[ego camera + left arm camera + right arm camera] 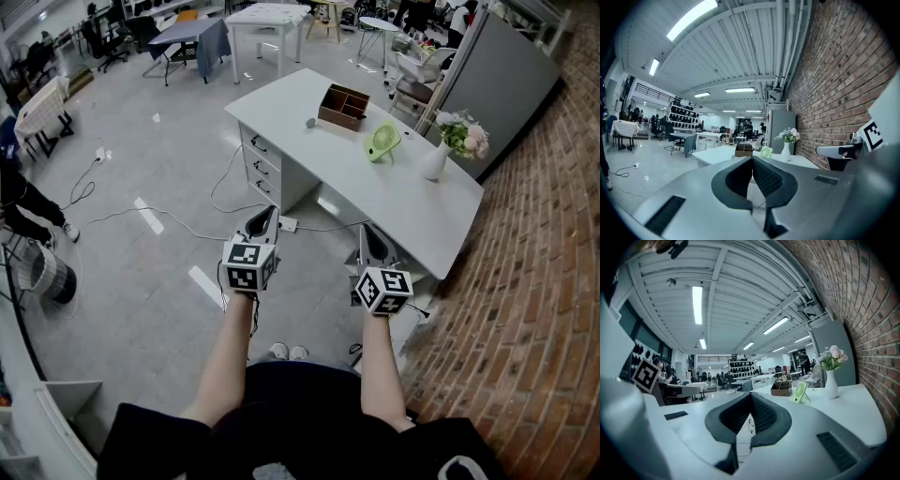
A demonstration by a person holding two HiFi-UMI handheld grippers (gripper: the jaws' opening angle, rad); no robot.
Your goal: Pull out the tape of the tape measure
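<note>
I see no tape measure that I can make out for certain; a small grey object (310, 123) lies on the white table (375, 192) beside a brown box, too small to identify. My left gripper (265, 218) and right gripper (373, 236) are held side by side in the air over the floor, short of the table and pointing toward it. In the left gripper view the left gripper (752, 160) is shut with nothing between its jaws. The right gripper (751, 395) is likewise shut and empty in its own view.
On the table stand a brown divided box (342, 106), a green fan (382, 142) and a white vase of flowers (437, 157). The table has a drawer unit (262, 169). A brick wall (544, 244) runs along the right. Cables (159, 220) lie on the grey floor.
</note>
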